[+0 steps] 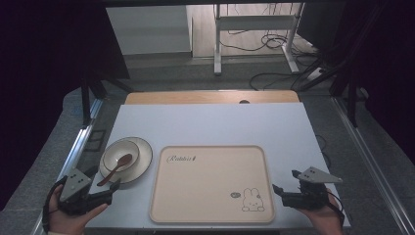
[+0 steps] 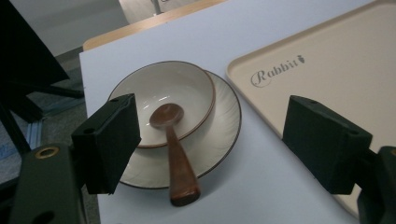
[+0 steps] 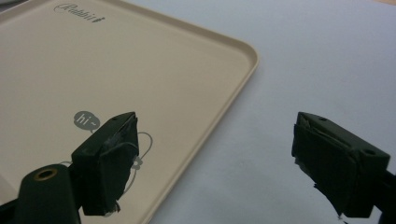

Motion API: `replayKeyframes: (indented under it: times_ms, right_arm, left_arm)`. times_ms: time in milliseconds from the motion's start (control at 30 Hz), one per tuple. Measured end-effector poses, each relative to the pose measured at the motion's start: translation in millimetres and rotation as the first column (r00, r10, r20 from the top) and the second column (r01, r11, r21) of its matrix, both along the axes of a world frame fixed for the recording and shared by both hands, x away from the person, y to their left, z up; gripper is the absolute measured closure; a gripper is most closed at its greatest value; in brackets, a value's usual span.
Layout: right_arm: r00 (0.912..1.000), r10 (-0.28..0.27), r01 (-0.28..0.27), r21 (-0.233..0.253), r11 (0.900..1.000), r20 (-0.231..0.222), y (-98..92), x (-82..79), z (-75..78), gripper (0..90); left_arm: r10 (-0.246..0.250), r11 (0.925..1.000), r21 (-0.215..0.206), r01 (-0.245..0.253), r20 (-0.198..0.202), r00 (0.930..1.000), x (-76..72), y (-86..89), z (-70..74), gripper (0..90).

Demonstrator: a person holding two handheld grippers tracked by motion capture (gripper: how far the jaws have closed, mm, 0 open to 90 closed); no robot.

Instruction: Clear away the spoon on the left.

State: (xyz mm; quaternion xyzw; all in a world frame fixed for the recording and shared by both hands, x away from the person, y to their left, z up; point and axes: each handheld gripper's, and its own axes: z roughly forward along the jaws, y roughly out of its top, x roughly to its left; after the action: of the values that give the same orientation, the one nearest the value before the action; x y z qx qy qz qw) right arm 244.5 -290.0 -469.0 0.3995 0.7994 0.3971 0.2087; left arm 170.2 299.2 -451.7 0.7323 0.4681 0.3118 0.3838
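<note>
Wood is what the left gripper view is showing us best: the brown spoon [image 2: 175, 149] is smooth and glossy, its oval scoop lying inside the bowl [image 2: 170, 100] and its thick rounded handle reaching out over the plate [image 2: 219, 140] rim toward us. From the high view we are seeing only a thin dark spoon [image 1: 115, 169] at the table's [image 1: 205, 122] left side. Bowl and plate are glazed cream ceramic with dark brown rims, the bowl sitting on the plate. We are holding the left gripper [image 2: 210, 149] wide apart and empty, just short of the handle. The right gripper [image 3: 215, 163] is likewise gaping with nothing in it, straddling the edge of the beige tray [image 3: 140, 70], a matte rounded rectangle printed with a rabbit [image 1: 252, 200].
</note>
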Motion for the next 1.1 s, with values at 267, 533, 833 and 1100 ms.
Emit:
replayKeyframes:
  times_ms: [267, 533, 833, 1100]
  right_arm:
    - [1.0, 0.001, -0.001, 0.0, 1.0, 0.001, 0.1, 0.4, -0.1, 15.1]
    - [1.0, 0.001, -0.001, -0.008, 1.0, 0.001, 1.0, 0.3, -0.1, 15.1]
    - [1.0, 0.001, -0.001, -0.005, 1.0, -0.001, 0.9, 0.1, -0.6, 15.2]
    - [1.0, 0.003, -0.003, -0.007, 1.0, -0.003, 1.0, 0.6, -1.1, 15.2]
  left_arm:
    - [0.011, 0.9999, 0.002, -0.011, -0.019, 0.9998, -5.0, 7.5, -11.4, 20.5]
    - [0.01, 0.9997, 0.021, -0.009, -0.032, 0.9994, -3.1, 10.3, -21.5, 26.1]
    - [0.035, 0.998, 0.054, -0.033, -0.039, 0.9986, 1.0, 12.7, -29.8, 39.1]
    - [0.024, 0.9967, 0.079, -0.02, -0.046, 0.9987, 4.6, 12.2, -34.5, 53.0]
